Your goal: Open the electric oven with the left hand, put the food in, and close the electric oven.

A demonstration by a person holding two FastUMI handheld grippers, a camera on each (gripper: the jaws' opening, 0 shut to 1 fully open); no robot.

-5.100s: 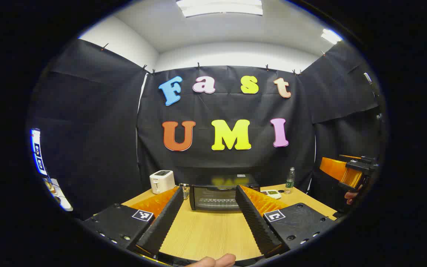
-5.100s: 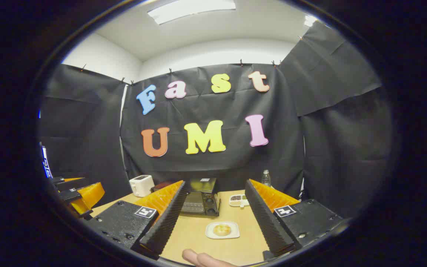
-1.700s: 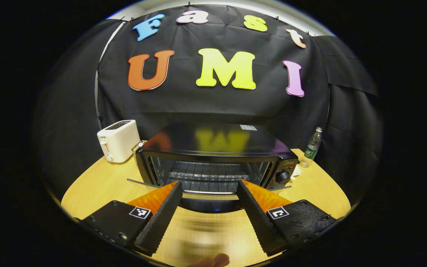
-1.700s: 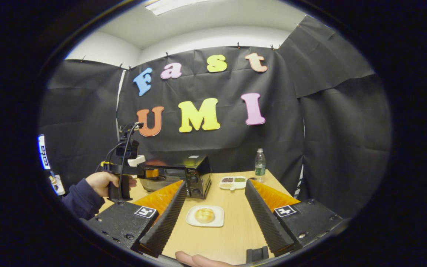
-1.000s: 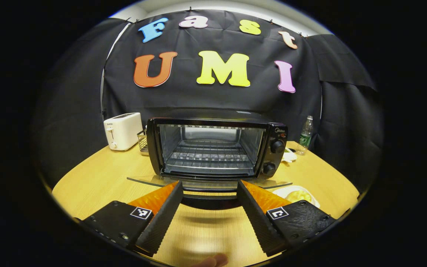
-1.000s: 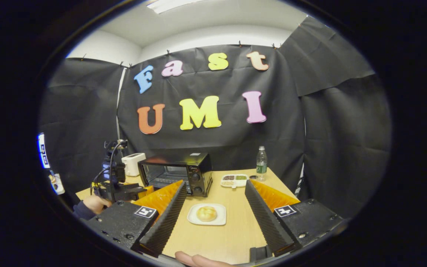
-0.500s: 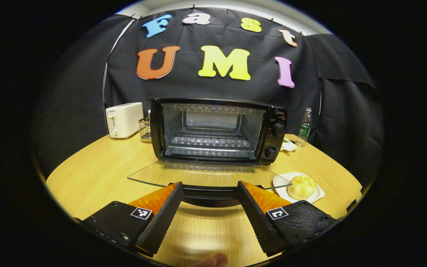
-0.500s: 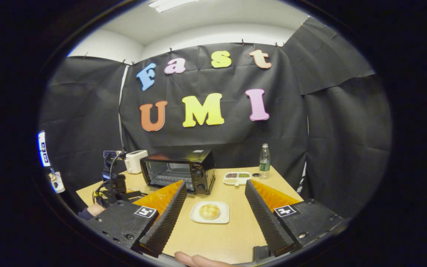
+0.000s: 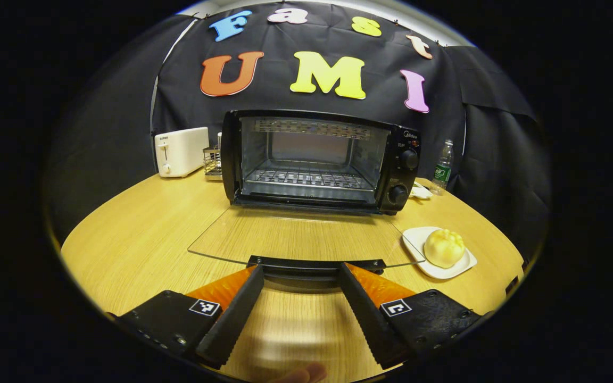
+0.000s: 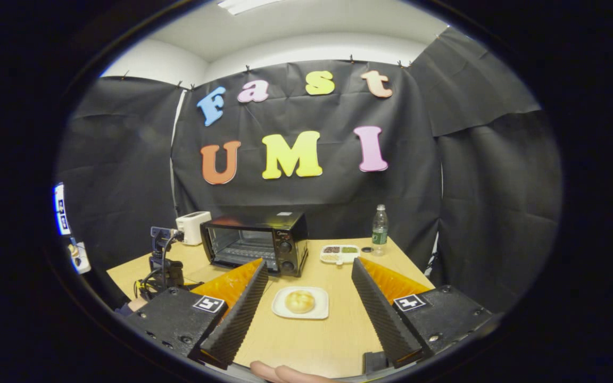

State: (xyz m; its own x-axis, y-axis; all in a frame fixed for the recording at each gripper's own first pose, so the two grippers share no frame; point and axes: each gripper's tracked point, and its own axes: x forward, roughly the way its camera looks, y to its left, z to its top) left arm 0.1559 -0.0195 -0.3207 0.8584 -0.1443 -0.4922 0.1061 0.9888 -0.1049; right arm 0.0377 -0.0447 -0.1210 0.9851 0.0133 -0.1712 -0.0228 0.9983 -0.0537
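Wooden table point(image 9: 141, 234) fills the booth floor. From left to right on it: one white toaster point(image 9: 181, 151), one small wire rack point(image 9: 212, 161) (half hidden behind the oven), one black electric oven point(image 9: 317, 159) with its glass door point(image 9: 301, 239) lying flat open, one bottle point(image 9: 442, 166), and one bun point(image 9: 444, 247) on a white plate point(image 9: 463, 263), just right of the door. The left gripper point(image 9: 300, 279) hovers spread at the door handle point(image 9: 314, 264); whether it touches is unclear. The right gripper point(image 10: 309, 287) hangs released, above the bun.
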